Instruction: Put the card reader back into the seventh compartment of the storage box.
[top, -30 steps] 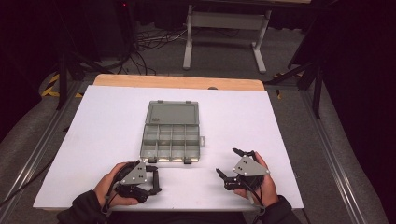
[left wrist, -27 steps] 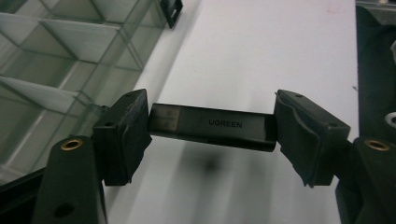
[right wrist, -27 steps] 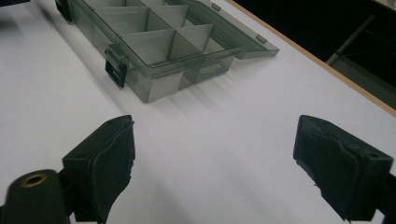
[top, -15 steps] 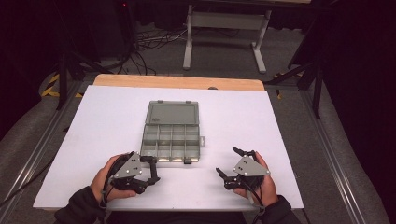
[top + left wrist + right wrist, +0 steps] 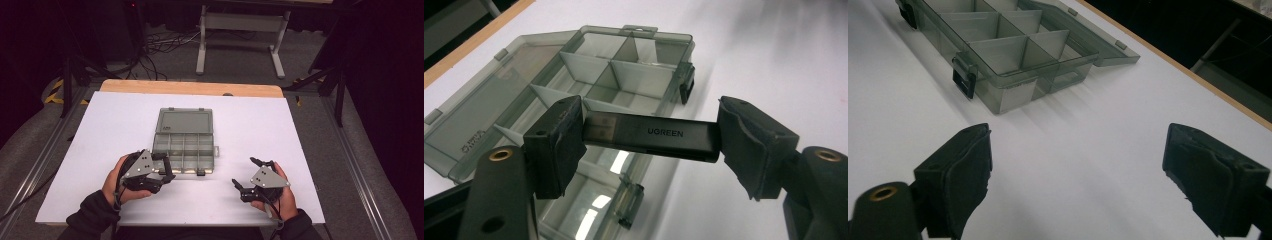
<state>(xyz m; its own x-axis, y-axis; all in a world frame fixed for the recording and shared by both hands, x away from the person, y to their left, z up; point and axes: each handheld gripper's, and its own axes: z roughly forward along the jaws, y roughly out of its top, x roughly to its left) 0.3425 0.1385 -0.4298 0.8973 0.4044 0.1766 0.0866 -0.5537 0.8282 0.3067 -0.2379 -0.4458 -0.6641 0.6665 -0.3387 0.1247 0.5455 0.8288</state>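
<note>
Two grippers work beside an open box [image 5: 182, 142]: the left gripper [image 5: 651, 137] pinches a card reader [image 5: 651, 136] endwise above its compartments, while the right gripper [image 5: 1078, 170] idles wide apart. Such thin end-grip risks the reader pivoting out.

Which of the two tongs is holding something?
The left tongs. Their jaws clamp a dark stick marked UGREEN by its ends, above the open box. The right tongs are wide open with just white table between the jaws.
</note>
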